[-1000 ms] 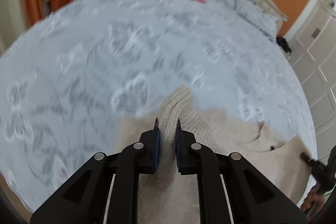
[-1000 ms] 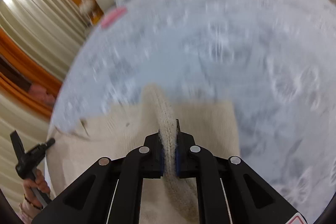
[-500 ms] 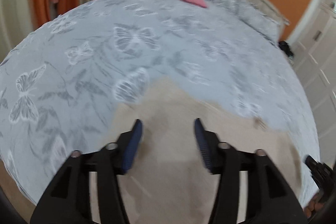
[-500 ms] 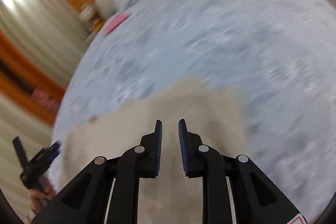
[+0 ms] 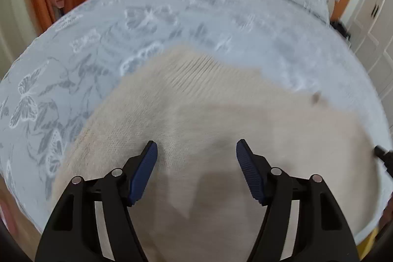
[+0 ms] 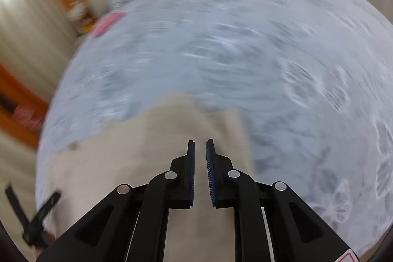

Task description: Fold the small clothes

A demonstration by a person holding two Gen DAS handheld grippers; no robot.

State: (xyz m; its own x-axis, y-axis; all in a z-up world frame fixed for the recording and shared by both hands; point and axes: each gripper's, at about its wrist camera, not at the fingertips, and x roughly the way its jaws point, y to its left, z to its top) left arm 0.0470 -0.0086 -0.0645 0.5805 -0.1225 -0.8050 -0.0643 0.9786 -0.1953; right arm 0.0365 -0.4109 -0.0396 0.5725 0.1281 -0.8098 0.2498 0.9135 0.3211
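While both grippers sit clear of the cloth, the next fold is best planned now.
Left gripper [image 5: 196, 151]: jaws wide and opening, nothing between them, above the sweater.
Sweater [image 5: 196, 114]: cream knit, flat on the bed cover [image 5: 98, 41], near its front edge.
Right gripper [image 6: 200, 151]: jaws narrow and closing, nothing pinched, over the sweater's right part.
Advice: take matching edges, lift together, lay them over evenly.

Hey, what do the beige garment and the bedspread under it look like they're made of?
Beige garment: looks like soft knitted yarn, matte, with ribbed rows along its far edge. Bedspread: seemingly thin woven fabric, matte grey-blue, with a pale butterfly print; blur leaves the fibre open.
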